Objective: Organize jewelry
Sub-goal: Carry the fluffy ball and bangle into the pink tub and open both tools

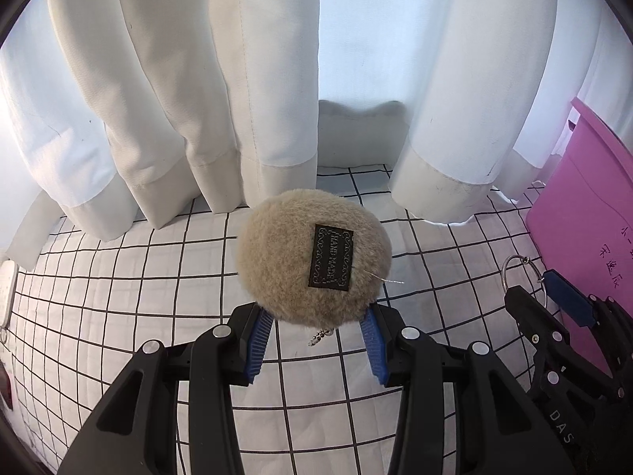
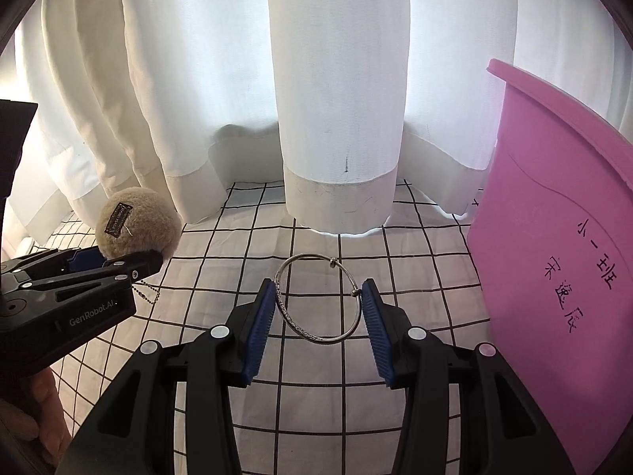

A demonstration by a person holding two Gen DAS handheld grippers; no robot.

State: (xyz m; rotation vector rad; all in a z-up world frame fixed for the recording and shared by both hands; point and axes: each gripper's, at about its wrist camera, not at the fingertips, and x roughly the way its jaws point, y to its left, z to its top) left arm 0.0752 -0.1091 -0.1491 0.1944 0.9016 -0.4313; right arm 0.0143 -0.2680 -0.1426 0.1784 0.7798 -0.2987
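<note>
My left gripper is shut on a round beige fluffy pouch with a black label and holds it above the checked cloth; a small bead chain hangs under it. The pouch and left gripper also show at the left of the right wrist view. My right gripper is shut on a thin silver bangle, pinched across its width between the blue pads and held above the cloth. The bangle and right gripper show at the right of the left wrist view.
A pink plastic bin with handwritten characters stands close on the right. White curtains hang along the back. A white cloth with a black grid covers the surface. A white object lies at the far left edge.
</note>
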